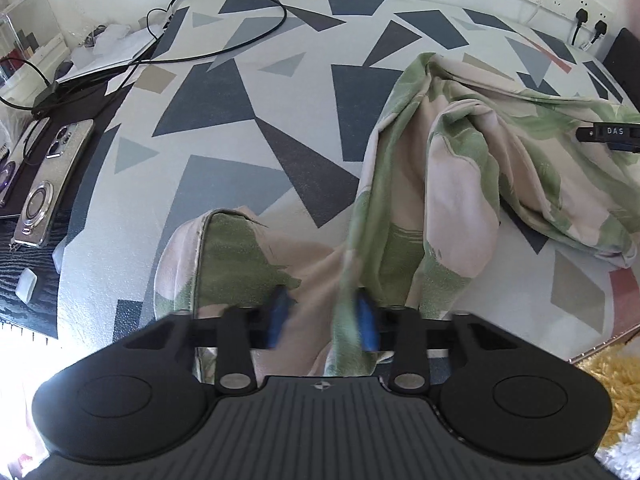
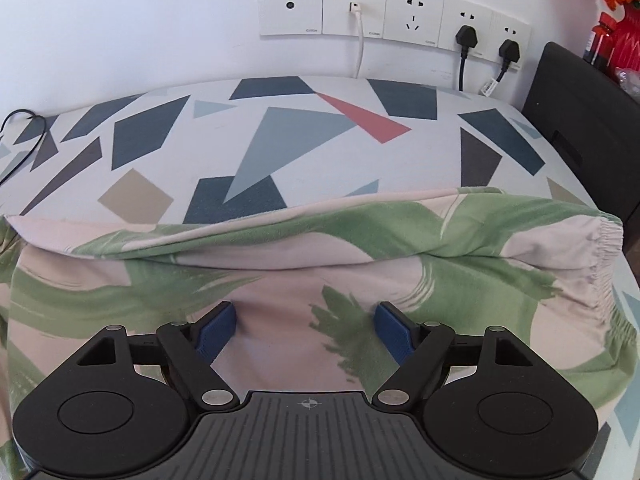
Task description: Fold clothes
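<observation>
A pink garment with green leaf print (image 1: 460, 184) lies crumpled on the table with the geometric cloth (image 1: 224, 128). My left gripper (image 1: 322, 316) sits low over the garment's near part; its blue pads are blurred and stand apart with a fold of fabric hanging between them. My right gripper (image 2: 306, 330) is open, its blue pads spread wide over the garment (image 2: 304, 256), whose elastic waistband (image 2: 608, 252) is at the right. The right gripper's black tip (image 1: 608, 134) shows at the right edge of the left wrist view, on the garment.
Two phones (image 1: 52, 184) lie on a dark surface at the left, with black cables (image 1: 224, 24) and papers behind. Wall sockets with plugs (image 2: 464, 36) are at the back. A black chair (image 2: 584, 120) stands at the right. A yellow rug (image 1: 612, 392) is below the table edge.
</observation>
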The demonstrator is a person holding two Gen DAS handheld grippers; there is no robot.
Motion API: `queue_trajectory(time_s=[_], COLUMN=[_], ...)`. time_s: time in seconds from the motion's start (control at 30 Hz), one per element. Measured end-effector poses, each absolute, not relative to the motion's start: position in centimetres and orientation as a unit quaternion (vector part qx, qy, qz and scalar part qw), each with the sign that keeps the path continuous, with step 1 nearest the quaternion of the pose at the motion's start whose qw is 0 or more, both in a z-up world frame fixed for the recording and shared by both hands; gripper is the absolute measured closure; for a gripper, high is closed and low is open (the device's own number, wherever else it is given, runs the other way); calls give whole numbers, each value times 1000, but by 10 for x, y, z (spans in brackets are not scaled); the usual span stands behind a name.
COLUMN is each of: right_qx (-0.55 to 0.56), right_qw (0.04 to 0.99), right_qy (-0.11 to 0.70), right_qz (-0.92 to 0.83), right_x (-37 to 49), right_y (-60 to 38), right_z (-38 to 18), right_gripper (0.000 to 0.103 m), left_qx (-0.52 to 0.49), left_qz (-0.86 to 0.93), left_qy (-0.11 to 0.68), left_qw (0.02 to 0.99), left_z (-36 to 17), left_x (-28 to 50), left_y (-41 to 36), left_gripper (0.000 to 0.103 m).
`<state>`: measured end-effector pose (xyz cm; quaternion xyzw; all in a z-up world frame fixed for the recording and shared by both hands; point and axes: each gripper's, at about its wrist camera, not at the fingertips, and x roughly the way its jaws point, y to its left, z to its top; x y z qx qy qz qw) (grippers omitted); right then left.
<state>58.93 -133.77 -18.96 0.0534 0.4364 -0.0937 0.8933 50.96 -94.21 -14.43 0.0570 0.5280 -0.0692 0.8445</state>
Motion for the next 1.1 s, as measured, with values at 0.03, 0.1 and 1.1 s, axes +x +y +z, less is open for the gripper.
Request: queue_trajectory(time_s=[0.03, 0.1, 1.1], right_qx=[53, 52, 70], right_qw=[893, 895, 893], right_qy=[436, 434, 425], right_qz=[-93, -90, -127], right_x=[590, 590, 592], right_y=[-1339, -1340, -1339], right_z=[-190, -190, -192], right_gripper=[28, 27, 26], left_qx=[57, 57, -130], left_qz=[-63, -51, 71], left_qy=[521, 505, 383], left_qw=[850, 860, 912], left_z=[-142, -135, -58], left_x=[511, 513, 708], left_y=[-943, -944, -831], left_gripper=[97, 102, 51])
